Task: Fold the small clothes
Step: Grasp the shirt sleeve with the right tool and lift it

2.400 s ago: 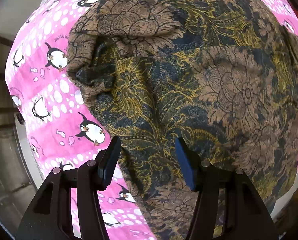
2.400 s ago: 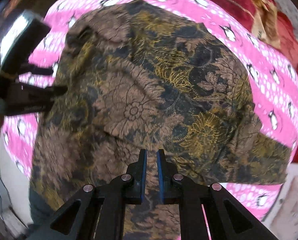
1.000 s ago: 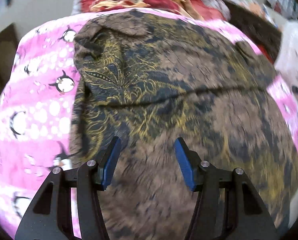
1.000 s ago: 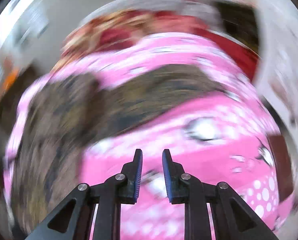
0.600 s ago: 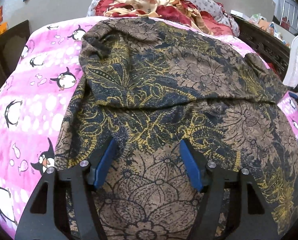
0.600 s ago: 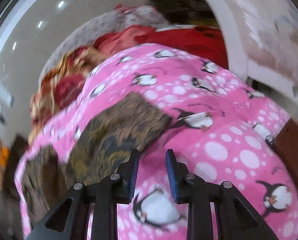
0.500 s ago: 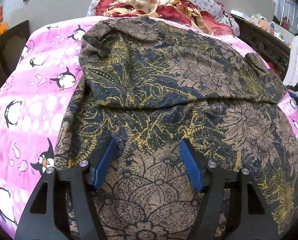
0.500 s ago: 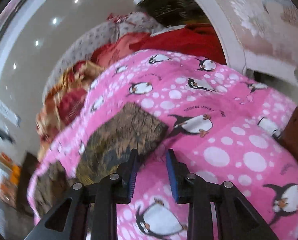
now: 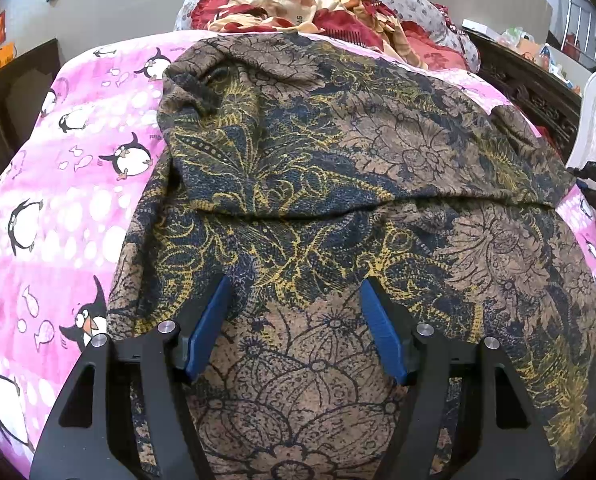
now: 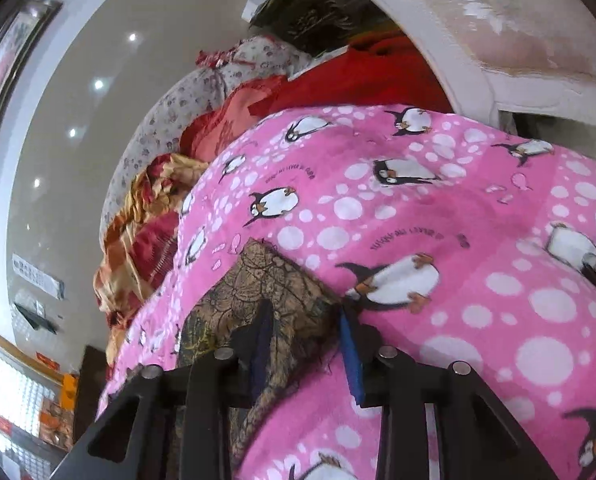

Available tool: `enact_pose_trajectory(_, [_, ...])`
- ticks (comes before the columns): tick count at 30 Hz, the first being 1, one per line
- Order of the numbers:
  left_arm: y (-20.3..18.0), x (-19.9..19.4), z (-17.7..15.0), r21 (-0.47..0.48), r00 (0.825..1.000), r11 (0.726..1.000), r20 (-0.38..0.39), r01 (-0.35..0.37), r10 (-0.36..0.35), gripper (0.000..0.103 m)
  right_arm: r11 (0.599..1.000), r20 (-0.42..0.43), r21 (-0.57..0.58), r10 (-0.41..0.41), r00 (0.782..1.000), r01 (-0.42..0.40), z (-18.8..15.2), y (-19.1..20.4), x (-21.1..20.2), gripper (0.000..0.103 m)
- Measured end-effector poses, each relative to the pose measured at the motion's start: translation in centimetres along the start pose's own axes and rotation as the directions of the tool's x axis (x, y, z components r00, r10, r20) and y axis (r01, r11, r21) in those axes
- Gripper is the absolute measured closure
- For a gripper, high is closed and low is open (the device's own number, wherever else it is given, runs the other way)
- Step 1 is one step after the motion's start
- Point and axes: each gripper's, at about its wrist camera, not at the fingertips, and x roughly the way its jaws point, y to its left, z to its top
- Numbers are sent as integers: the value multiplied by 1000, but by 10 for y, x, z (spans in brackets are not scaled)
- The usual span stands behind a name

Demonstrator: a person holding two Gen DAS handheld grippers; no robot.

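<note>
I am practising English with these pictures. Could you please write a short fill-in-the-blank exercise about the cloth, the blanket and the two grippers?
1. The brown patterned garment lies on a pink blanket printed with ____.
2. The pads of the left gripper are ____ in colour.
3. The left gripper's jaws stand ____ above the garment.
4. A ____ of the garment lies between the right gripper fingers.

Missing words: penguins; blue; open; corner

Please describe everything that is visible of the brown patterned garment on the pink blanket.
The brown garment is thin, soft-looking cloth printed with dark blue and yellow flowers and leaves. It lies spread on the pink penguin blanket, its far part folded over towards the camera, leaving an edge across the middle. The left gripper hovers open above its near part. In the right wrist view one corner lies between the pads of the right gripper, whose jaws have just been closing.
</note>
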Motion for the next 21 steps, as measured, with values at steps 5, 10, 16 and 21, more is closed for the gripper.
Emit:
enact_pose_trajectory(5, [0, 0, 0, -1, 1000, 1000, 0, 1, -1, 35, 991, 47, -131, -21, 999, 27, -3, 21, -19, 98])
enact_pose_trajectory(10, [1, 0, 0, -10, 1000, 1000, 1, 16, -16, 34, 949, 133, -313, 65, 989, -20, -10, 88, -75, 98])
enact_pose_trajectory(16, [5, -1, 0, -31, 999, 998, 7, 45, -45, 34, 807, 50, -517, 361, 931, -285, -56, 229, -116, 98])
enact_pose_trajectory(21, [10, -3, 0, -50, 997, 996, 11, 71, -71, 34, 656, -167, -583, 480, 861, -479, -142, 334, -79, 98])
